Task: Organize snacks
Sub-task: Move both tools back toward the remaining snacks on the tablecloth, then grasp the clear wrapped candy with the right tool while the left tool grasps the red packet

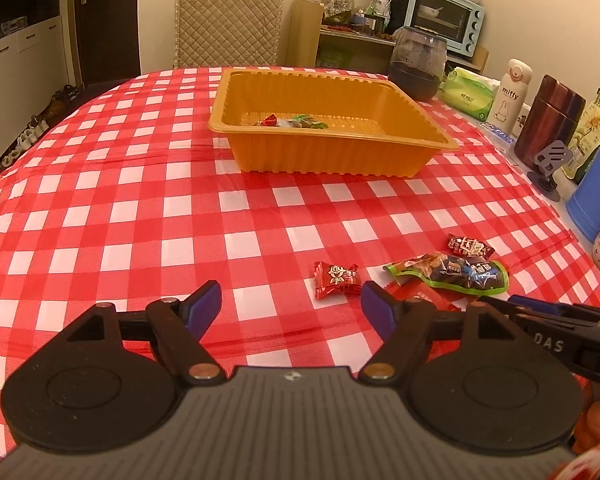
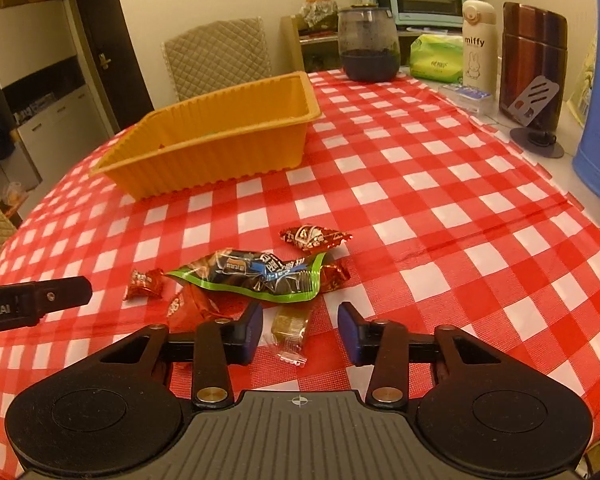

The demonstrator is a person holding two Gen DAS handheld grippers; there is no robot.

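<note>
Our right tool straddles the clear candy unclenched, left tool spread empty; closing may snag the cloth.

Orange ribbed tray at 12 o'clock, few wrapped snacks inside. Loose candies, green-edged packet clustered flat at 6 o'clock.

Both grippers gape (tilted down)

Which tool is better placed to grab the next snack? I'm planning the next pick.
Probably right: the right tool is open with the clear-wrapped candy between its pads. The left tool has only tablecloth between its pads.
</note>
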